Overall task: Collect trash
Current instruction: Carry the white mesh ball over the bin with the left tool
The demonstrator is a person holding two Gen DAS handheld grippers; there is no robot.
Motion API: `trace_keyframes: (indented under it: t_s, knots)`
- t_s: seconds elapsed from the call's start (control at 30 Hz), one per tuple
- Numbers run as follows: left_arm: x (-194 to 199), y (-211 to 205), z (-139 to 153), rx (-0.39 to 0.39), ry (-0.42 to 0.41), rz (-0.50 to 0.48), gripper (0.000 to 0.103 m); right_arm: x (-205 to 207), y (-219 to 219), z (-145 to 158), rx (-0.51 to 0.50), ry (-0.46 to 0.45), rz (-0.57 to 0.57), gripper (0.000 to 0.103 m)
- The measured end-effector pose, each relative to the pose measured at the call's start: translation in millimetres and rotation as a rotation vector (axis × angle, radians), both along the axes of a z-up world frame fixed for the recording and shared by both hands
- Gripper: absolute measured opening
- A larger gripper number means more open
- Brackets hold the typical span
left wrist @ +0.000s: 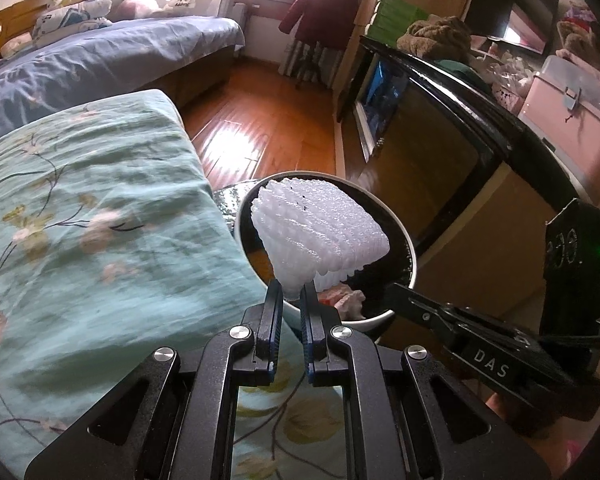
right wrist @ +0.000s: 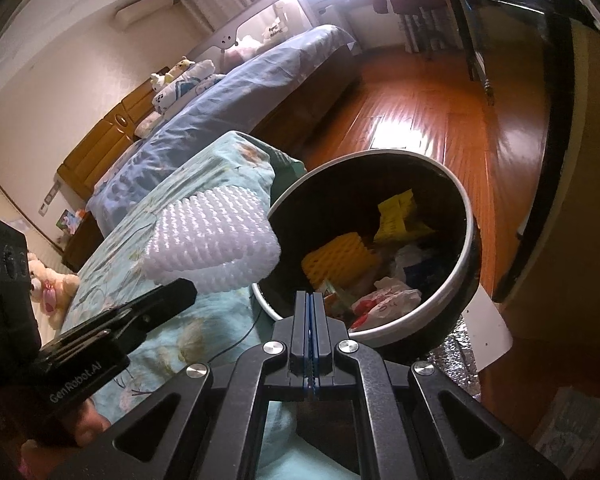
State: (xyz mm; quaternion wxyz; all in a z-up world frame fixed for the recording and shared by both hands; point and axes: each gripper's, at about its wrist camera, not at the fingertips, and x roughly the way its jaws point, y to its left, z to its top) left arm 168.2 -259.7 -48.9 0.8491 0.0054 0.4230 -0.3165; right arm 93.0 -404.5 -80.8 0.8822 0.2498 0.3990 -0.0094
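White foam netting [left wrist: 320, 228] is pinched by its narrow end in the left gripper [left wrist: 290, 300], jaws nearly closed on it, the rest fanning out above the tips. Going left to right in the left wrist view: green floral bedding [left wrist: 92, 216] w/ a blue bed behind, then the foam, then the bin [left wrist: 410, 240] just past it, then the right gripper [left wrist: 440, 312] reaching in from the right edge. Foam sits over the bin's near-left rim, prob. so it falls inside when let go. Right wrist view shows the bin [right wrist: 466, 216] tilted toward the camera, already holding a yellow foam piece [right wrist: 338, 258], yellow paper [right wrist: 400, 216] and crumpled wrappers [right wrist: 388, 298]. Right gripper [right wrist: 309, 312] has jaws fully shut; its tips lie at the bin's near rim, but whether they pinch it I can't tell, though the tilt suggests it's steadying the bin. Next, by my read: shift foam further over the opening, then release.
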Motion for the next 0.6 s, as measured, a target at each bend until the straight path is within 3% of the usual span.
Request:
trace_keyframes:
  t_s: [0.6]
  knots:
    - [7.6, -18.2, -7.0, 0.027, 0.013, -0.023, 0.008, 2.7, -12.3, -3.7, 0.012, 0.004, -0.025, 0.000]
